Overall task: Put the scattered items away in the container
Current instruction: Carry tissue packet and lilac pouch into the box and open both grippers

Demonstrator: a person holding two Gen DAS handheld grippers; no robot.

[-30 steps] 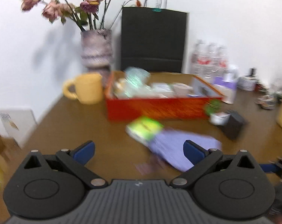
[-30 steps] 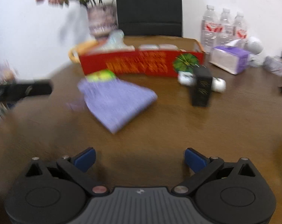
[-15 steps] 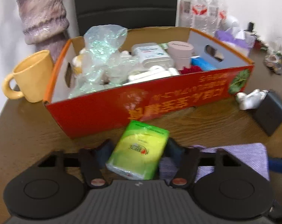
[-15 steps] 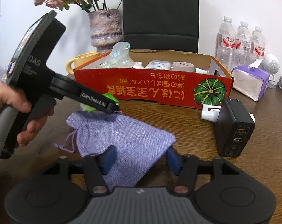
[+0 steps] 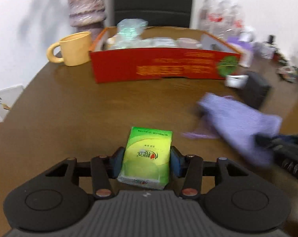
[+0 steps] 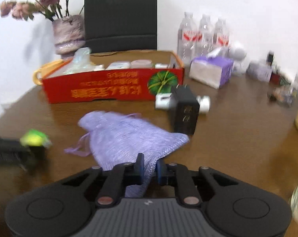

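Note:
The red cardboard box holding several items stands at the back of the brown table. My left gripper is shut on a green tissue pack, its blue pads pressing both long sides. In the right wrist view that pack shows as a blur at the left. My right gripper has its jaws closing, and they pinch the near corner of a purple drawstring pouch. A black charger and a white plug lie just before the box.
A yellow mug and a vase of dried roses stand left of the box, a black bag behind it. Water bottles, a purple tissue box and small clutter fill the back right.
Both grippers went from wide open to closed, the left on the green pack, the right on the pouch. The left has drawn back from the box with the pack.

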